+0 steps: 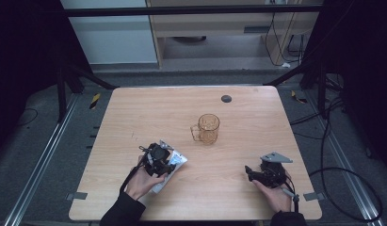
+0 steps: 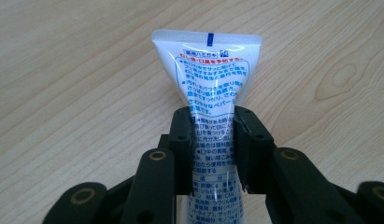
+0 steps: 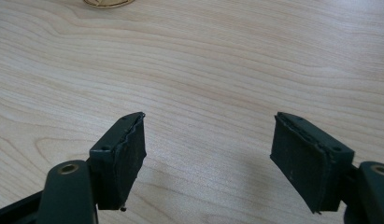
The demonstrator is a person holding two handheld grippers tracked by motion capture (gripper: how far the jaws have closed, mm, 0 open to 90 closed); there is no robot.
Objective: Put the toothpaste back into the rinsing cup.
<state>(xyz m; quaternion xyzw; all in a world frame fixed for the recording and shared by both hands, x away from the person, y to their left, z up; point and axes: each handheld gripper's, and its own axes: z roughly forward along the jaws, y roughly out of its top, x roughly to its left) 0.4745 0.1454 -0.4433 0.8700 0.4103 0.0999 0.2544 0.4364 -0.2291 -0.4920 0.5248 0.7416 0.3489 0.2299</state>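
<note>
A white tube (image 2: 209,88) printed with blue and red Japanese text is seen in the left gripper view, clamped between the two black jaws of the left gripper (image 2: 212,140) — the jaws are pressed against its sides. Its flat crimped end, marked with a short blue bar, points away from the camera; the lower part is cut off by the frame and its cap cannot be seen. The small print is too fine to be read with certainty. In the high view the tube (image 1: 174,162) is found at the near left of the wooden table (image 1: 257,122), partly covered by the left gripper (image 1: 158,157) and the hand (image 1: 141,182) behind it.

Toward the middle, an amber see-through mug (image 1: 207,128) stands upright with its handle to the left; nothing can be made out inside it. A small dark disc (image 1: 226,98) lies farther off.

At the near right, the right gripper (image 1: 251,173) is held with its jaws spread wide — bare wood is seen between them in the right gripper view (image 3: 208,154).
</note>
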